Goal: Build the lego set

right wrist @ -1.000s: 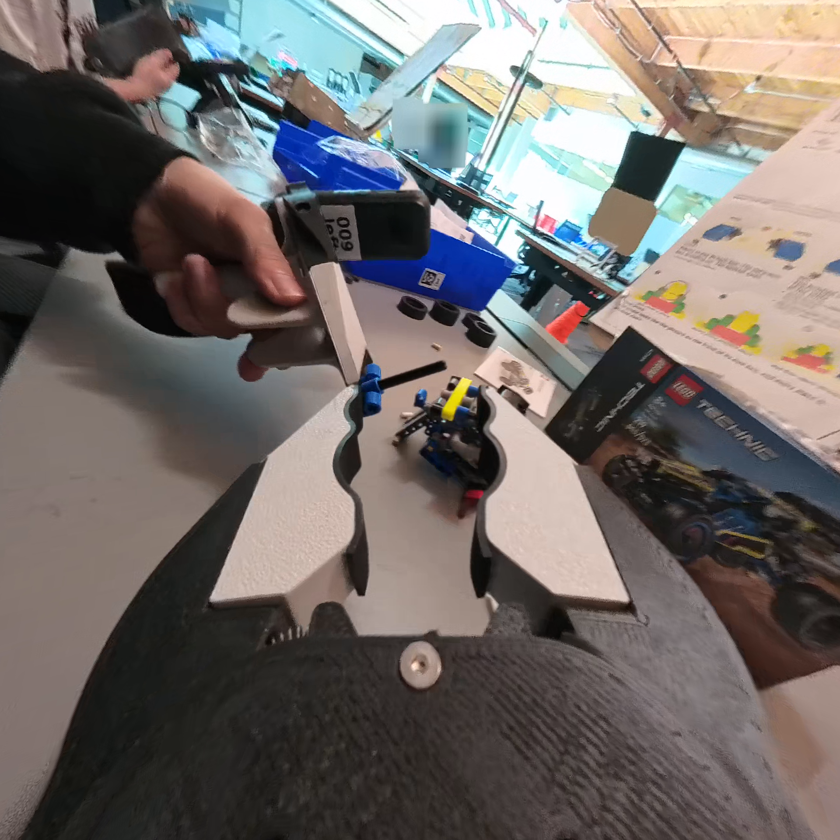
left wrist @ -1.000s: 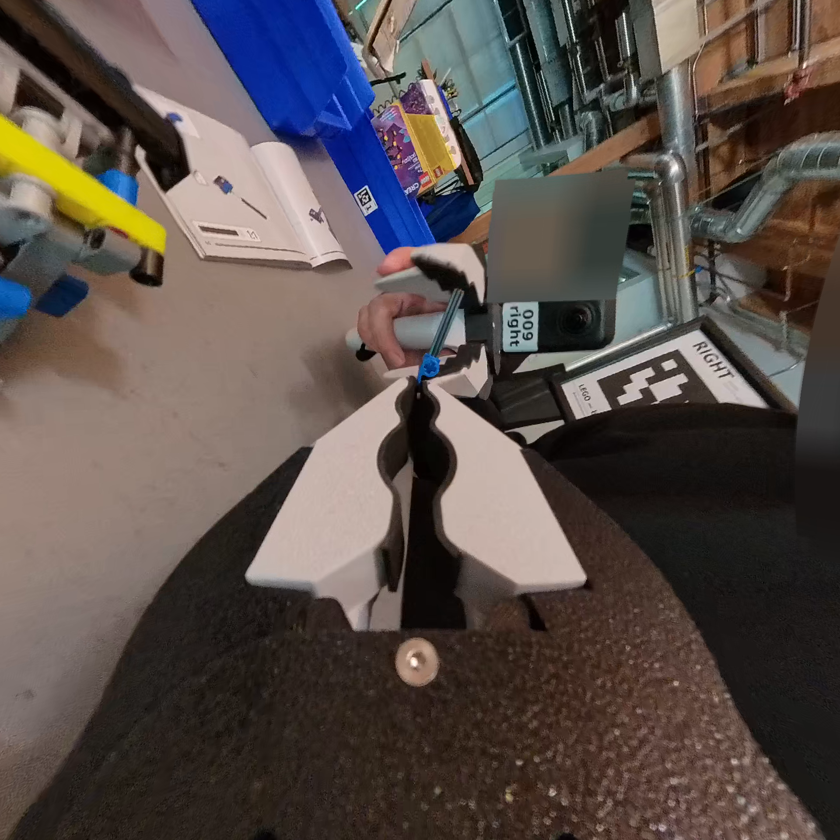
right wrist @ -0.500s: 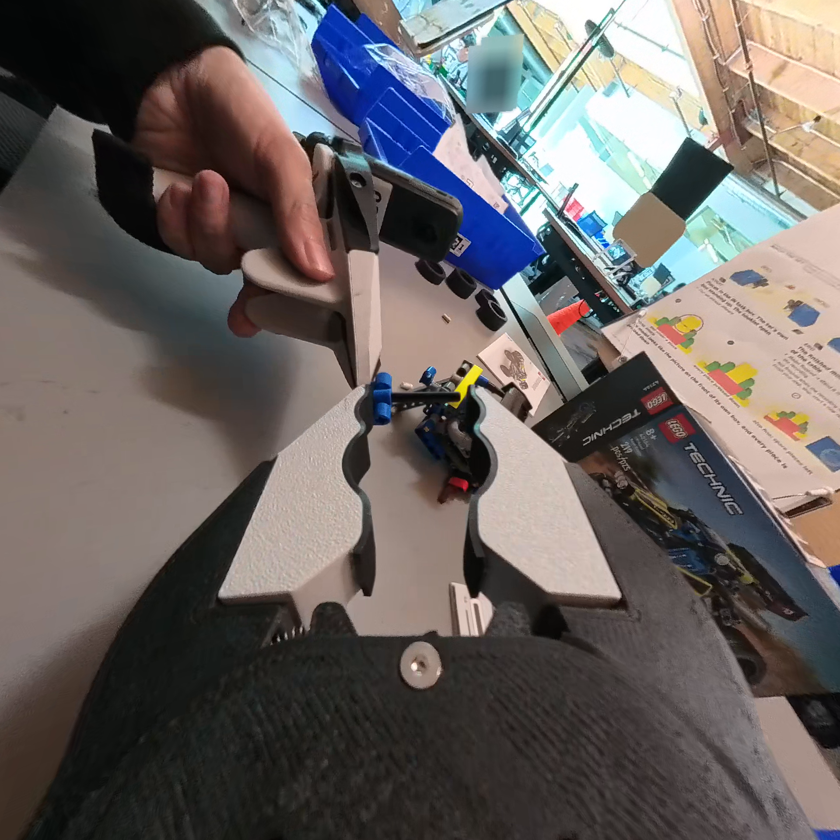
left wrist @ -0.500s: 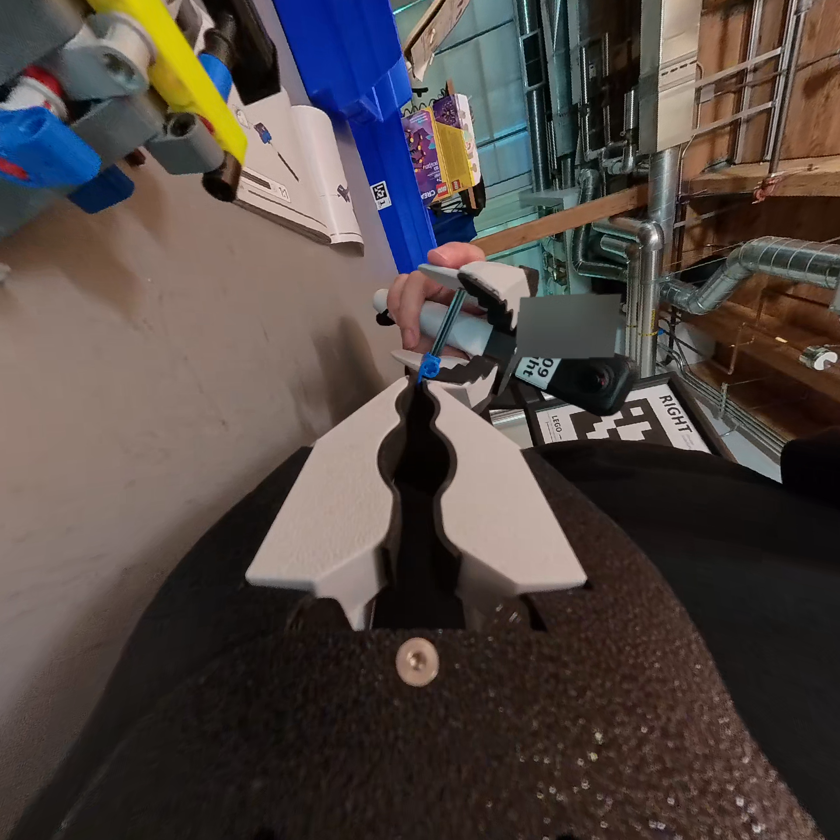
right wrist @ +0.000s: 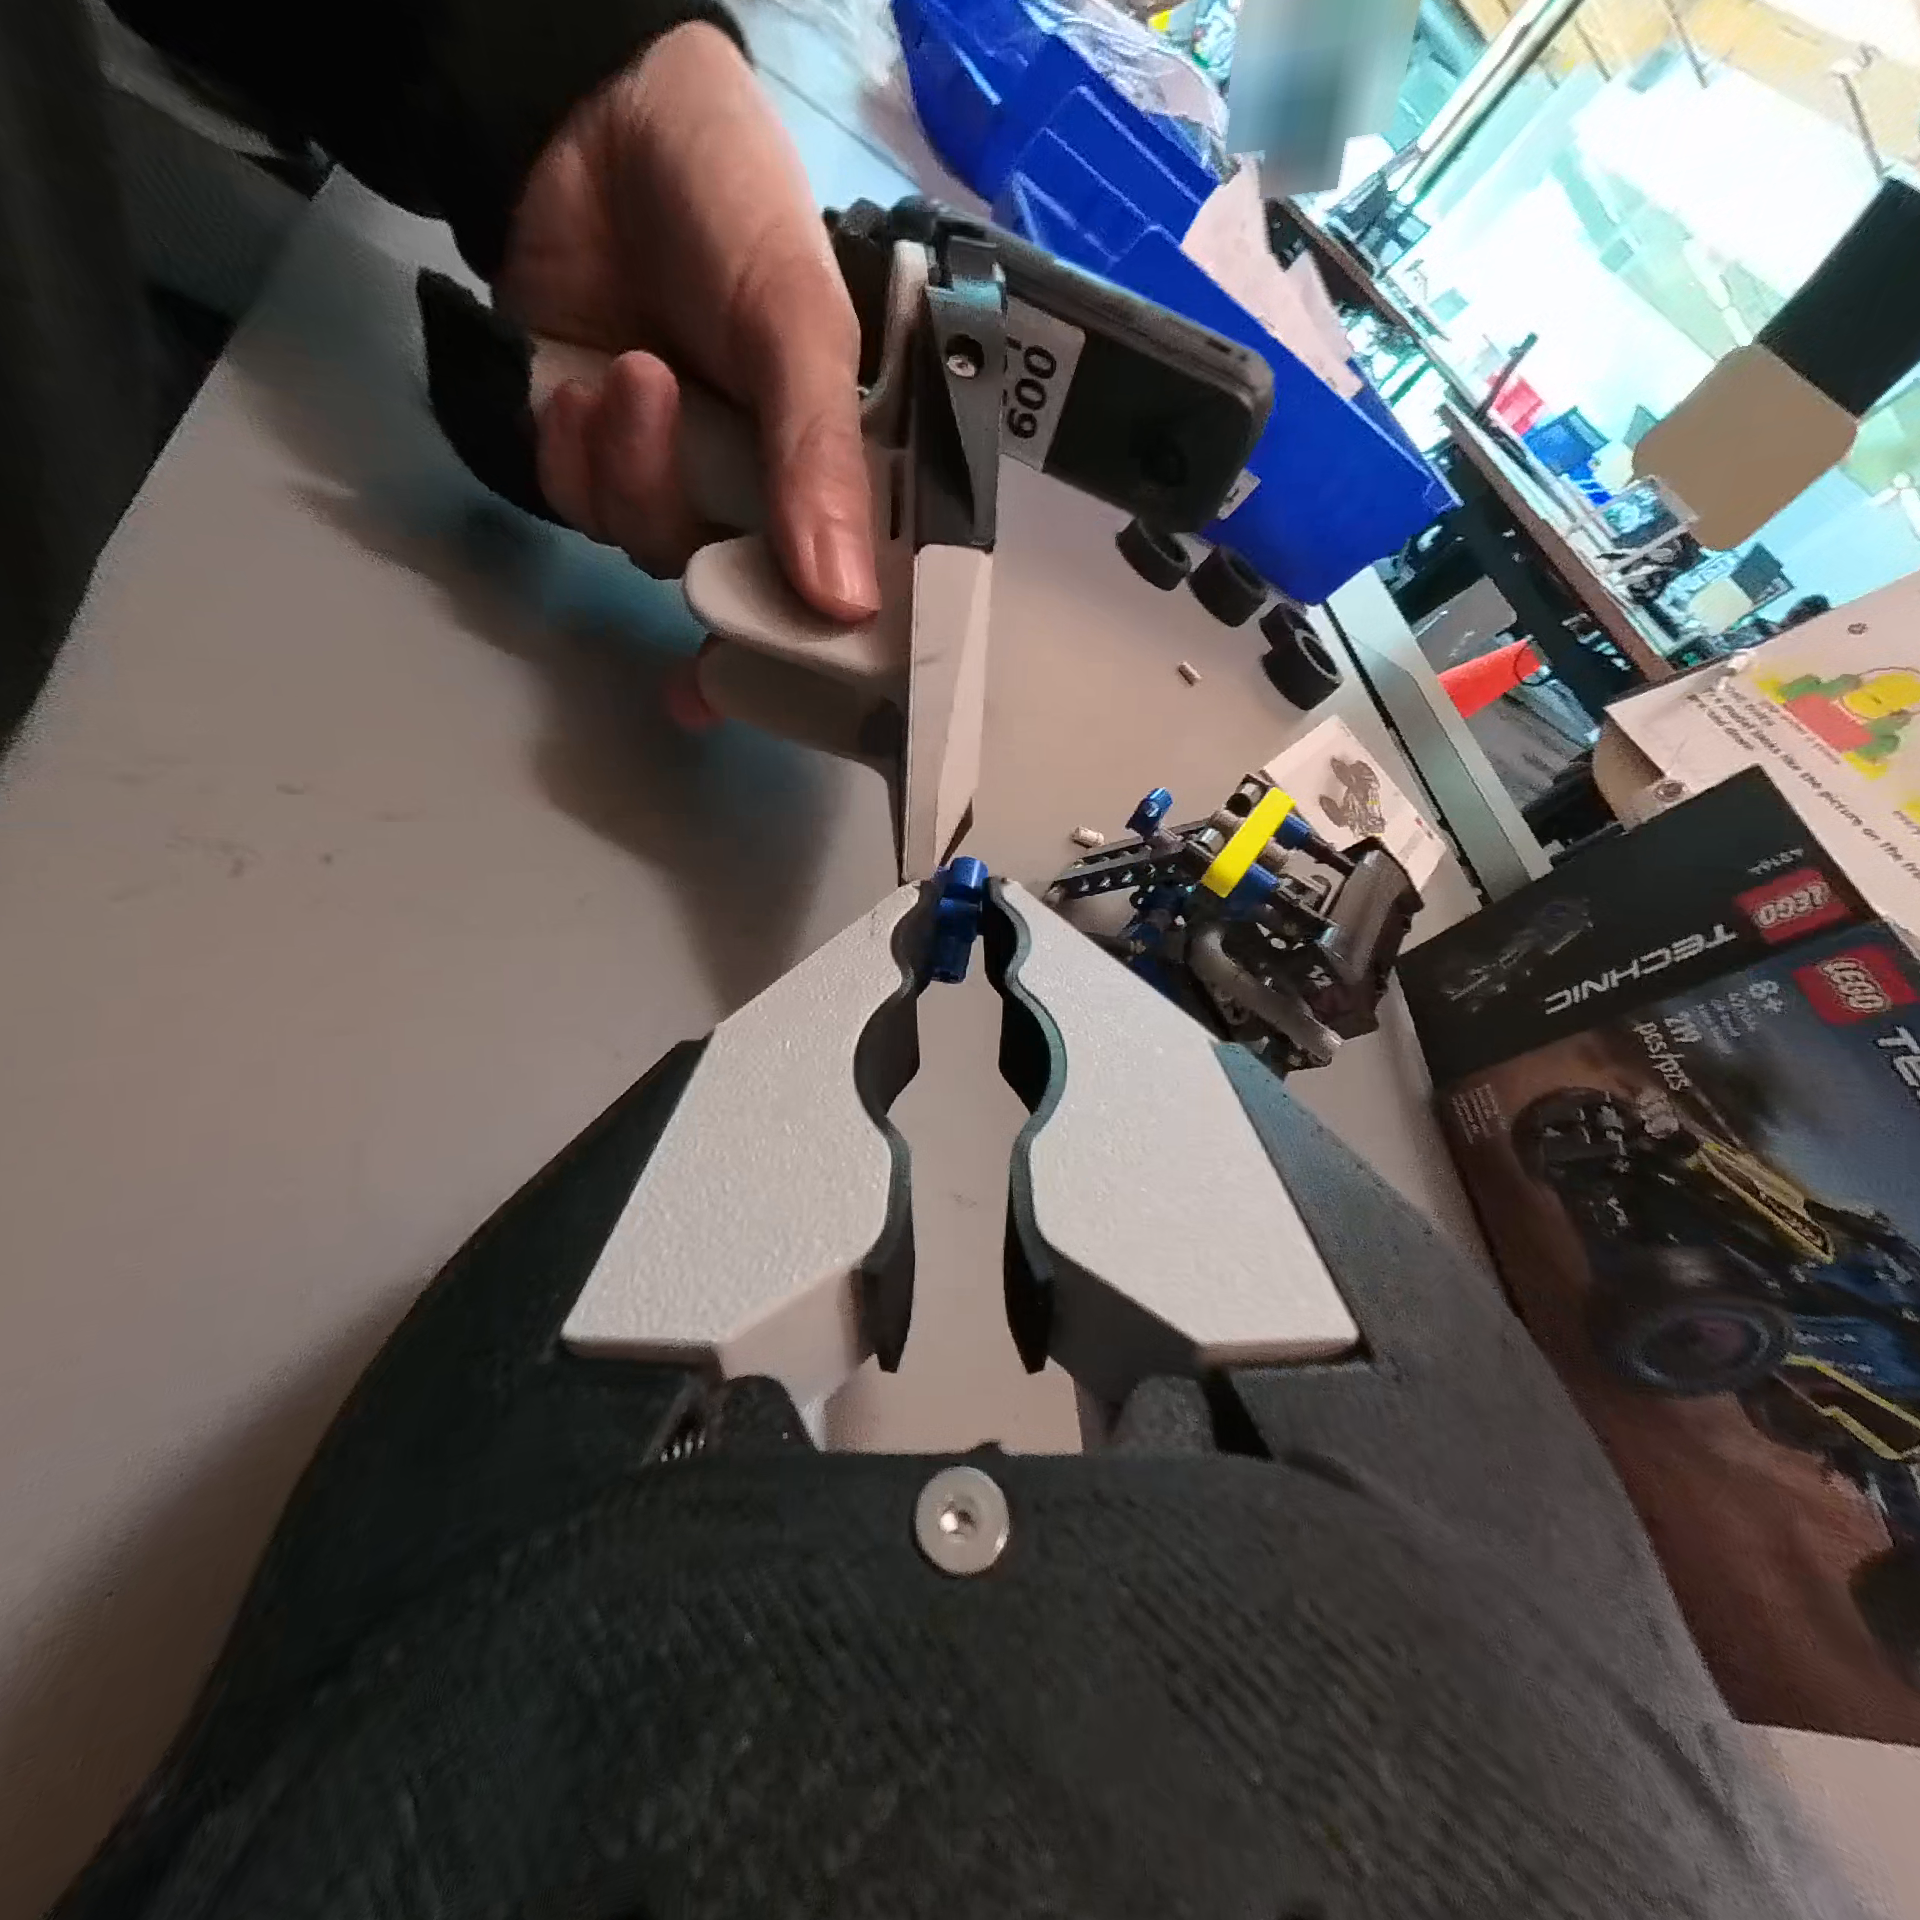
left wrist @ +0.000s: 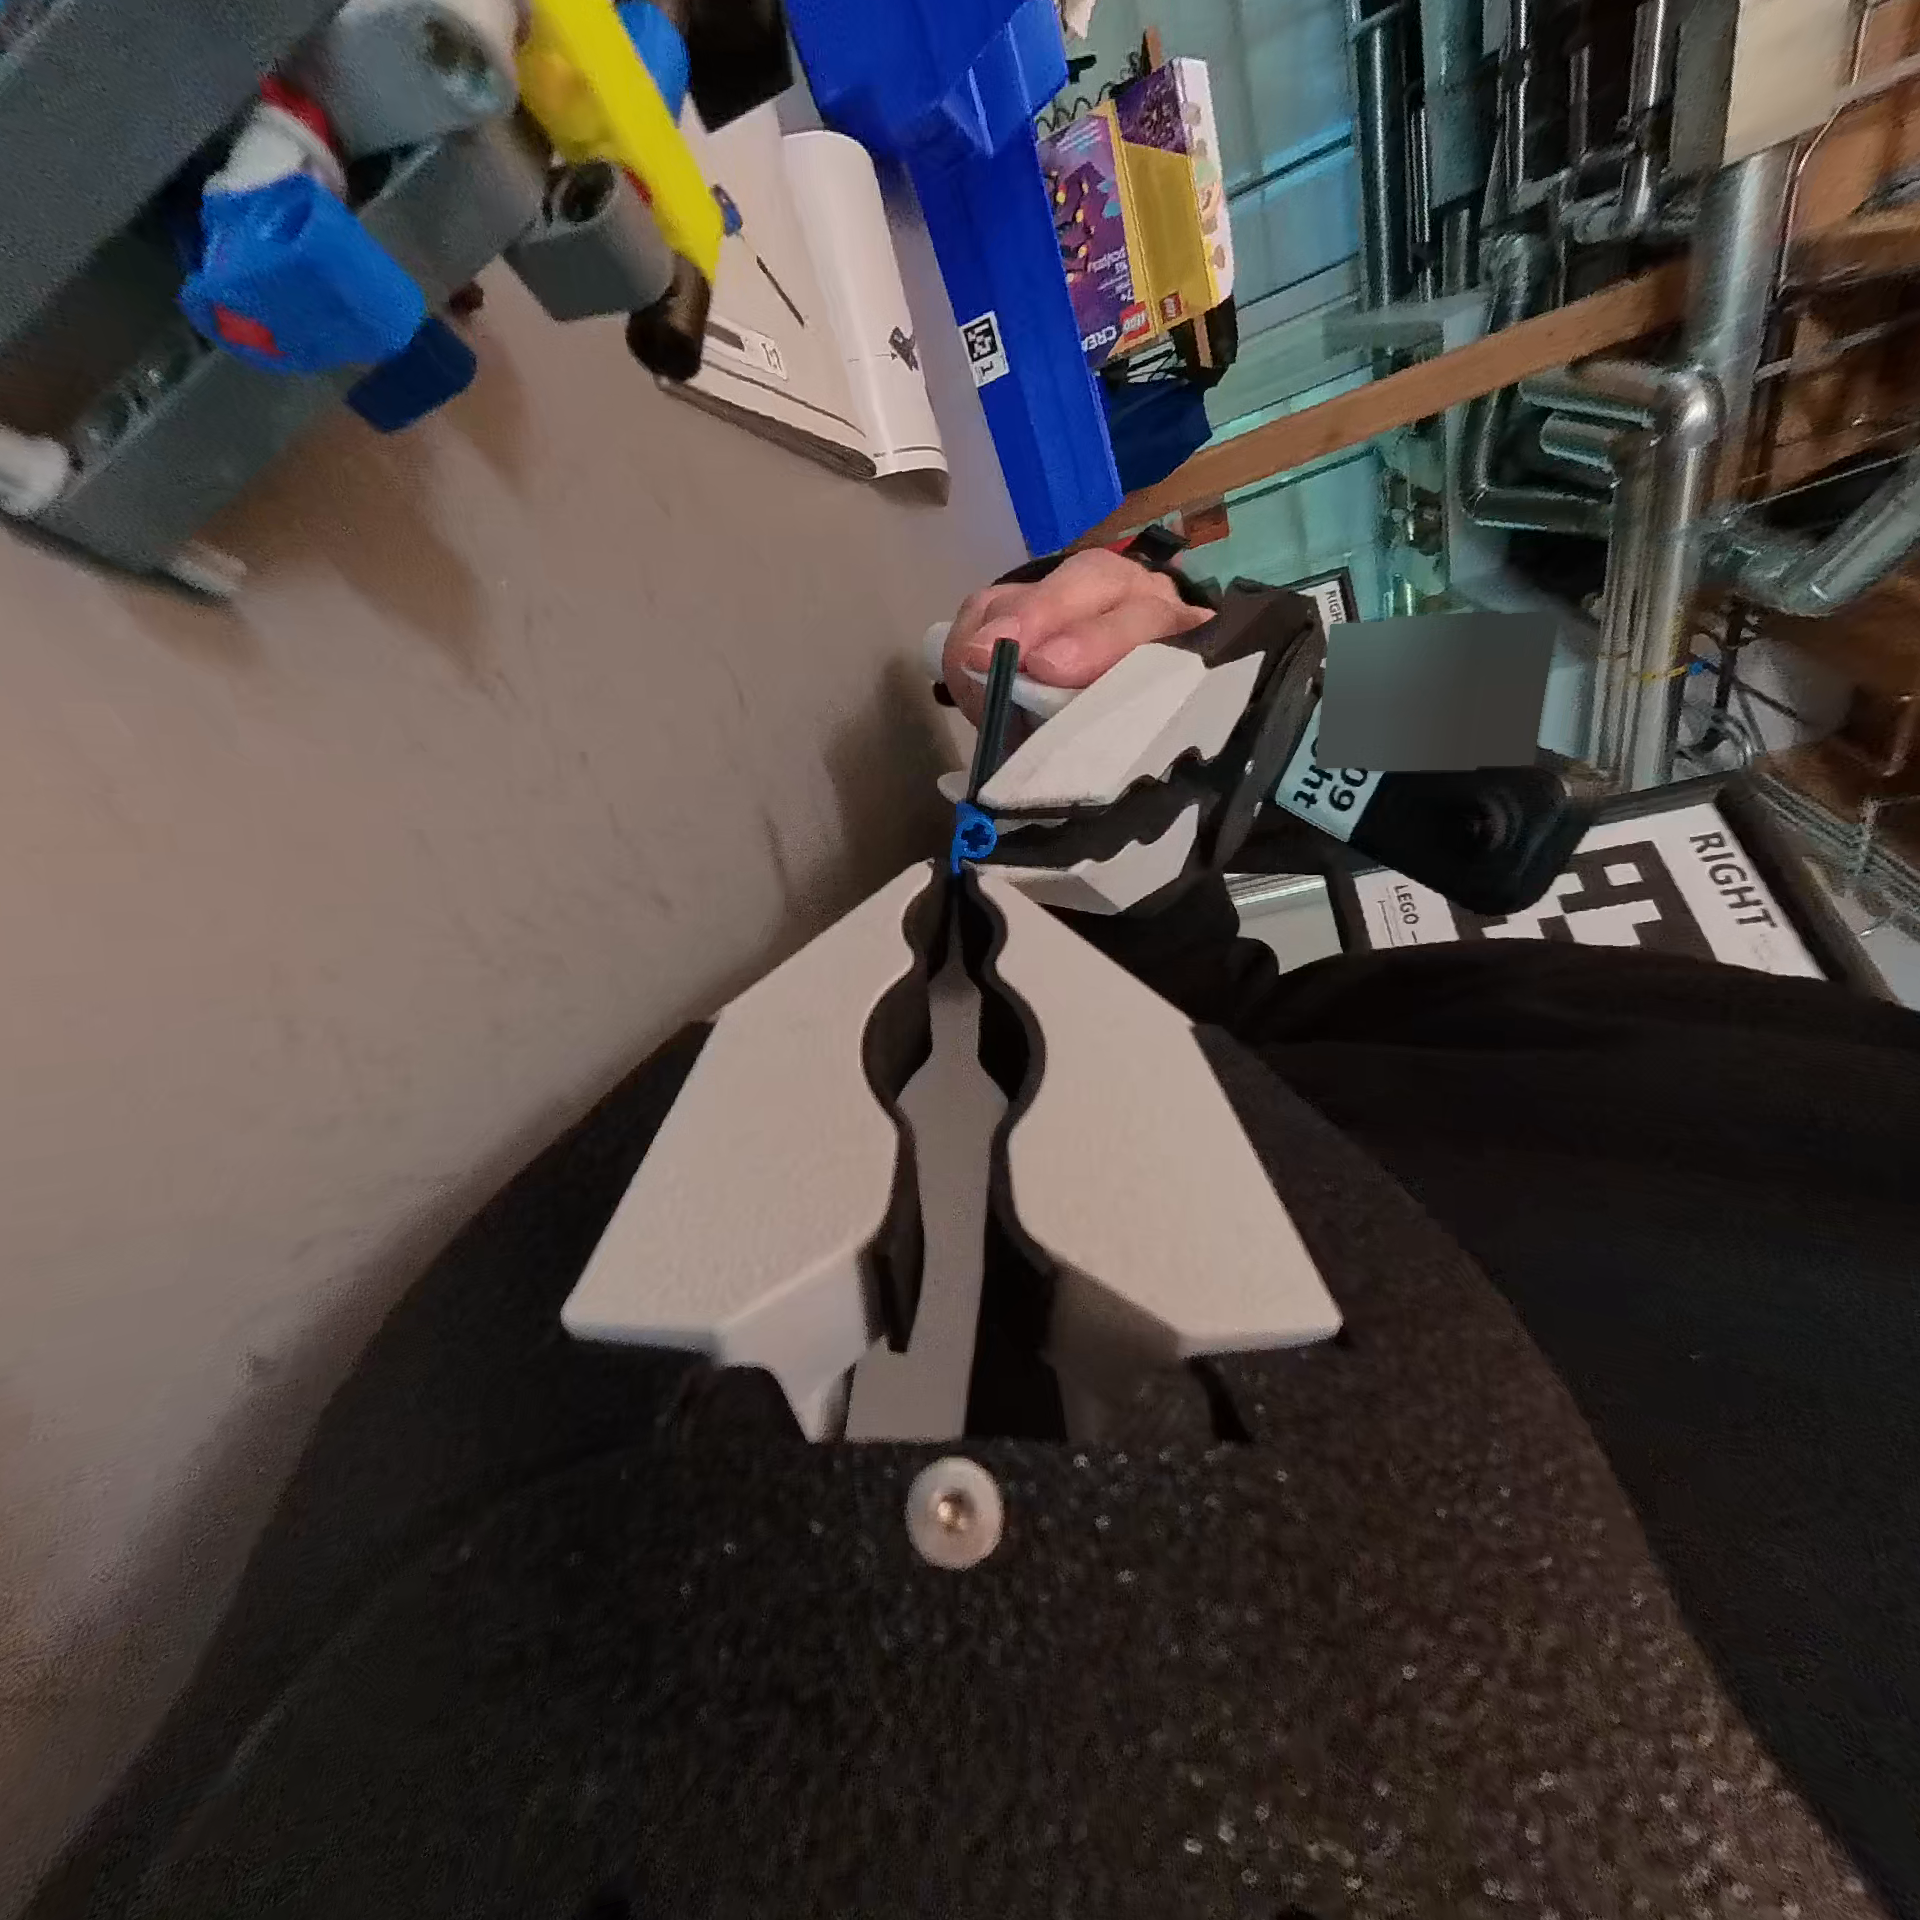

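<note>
A small blue connector (left wrist: pixel 971 831) with a black axle (left wrist: pixel 995 717) sticking out of it is held in the air between both grippers. My left gripper (left wrist: pixel 951 891) is shut, pinching the connector at its very tips. My right gripper (right wrist: pixel 956 906) is closed around the same blue connector (right wrist: pixel 954 920); it shows side-on in the left wrist view (left wrist: pixel 1003 831). The left gripper comes down from above in the right wrist view (right wrist: pixel 935 857), a hand on its handle. The axle is hidden in the right wrist view. The partly built blue, grey and yellow model (right wrist: pixel 1247 935) lies on the table (right wrist: pixel 364 935) beyond.
The set's box (right wrist: pixel 1662 1143) lies at the right. Black tyres (right wrist: pixel 1226 582) and blue bins (right wrist: pixel 1195 260) stand farther back. The open instruction booklet (left wrist: pixel 831 364) lies by a blue bin (left wrist: pixel 987 260). The model looms blurred at the left wrist view's top left (left wrist: pixel 312 260). The grippers are tip to tip, or close to it.
My right gripper was open with the connector between its fingers; it has now closed on the connector. Both grippers tilted, and the model now looks nearer in the left wrist view.
</note>
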{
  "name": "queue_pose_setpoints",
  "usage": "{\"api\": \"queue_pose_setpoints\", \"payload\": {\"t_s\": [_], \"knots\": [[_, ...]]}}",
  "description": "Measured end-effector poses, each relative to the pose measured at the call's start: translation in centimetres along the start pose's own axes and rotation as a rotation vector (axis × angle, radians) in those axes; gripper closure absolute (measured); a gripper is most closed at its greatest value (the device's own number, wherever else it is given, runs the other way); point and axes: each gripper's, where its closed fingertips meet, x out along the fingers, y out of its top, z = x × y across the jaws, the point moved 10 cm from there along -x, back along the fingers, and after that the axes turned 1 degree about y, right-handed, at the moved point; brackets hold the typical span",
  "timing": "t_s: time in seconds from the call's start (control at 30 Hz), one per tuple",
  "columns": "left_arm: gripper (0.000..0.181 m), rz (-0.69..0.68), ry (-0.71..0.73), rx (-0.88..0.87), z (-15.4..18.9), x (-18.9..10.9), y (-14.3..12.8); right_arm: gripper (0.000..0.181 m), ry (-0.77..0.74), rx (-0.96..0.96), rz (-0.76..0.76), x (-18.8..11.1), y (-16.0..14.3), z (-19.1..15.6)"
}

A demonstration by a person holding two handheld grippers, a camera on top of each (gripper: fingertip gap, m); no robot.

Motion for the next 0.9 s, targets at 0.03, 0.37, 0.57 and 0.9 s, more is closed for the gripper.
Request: {"api": "queue_pose_setpoints", "payload": {"t_s": [0.03,0.37,0.57,0.9], "knots": [[0.181,0.009,0.001,0.0,0.1,0.0,0.1,0.17,-0.028,0.009,0.003,0.0,0.1,0.1],[0.181,0.012,-0.014,-0.032,-0.2,0.2,-0.1,0.144,-0.057,0.042,-0.006,-0.3,-0.2,0.9],[0.181,0.002,-0.004,-0.048,-0.7,0.2,-0.3,0.144,-0.041,0.015,-0.027,0.1,-0.4,0.6],[0.181,-0.106,0.077,0.325,0.0,0.4,-0.1,0.144,0.039,0.12,-0.007,0.0,-0.9,0.7]]}}
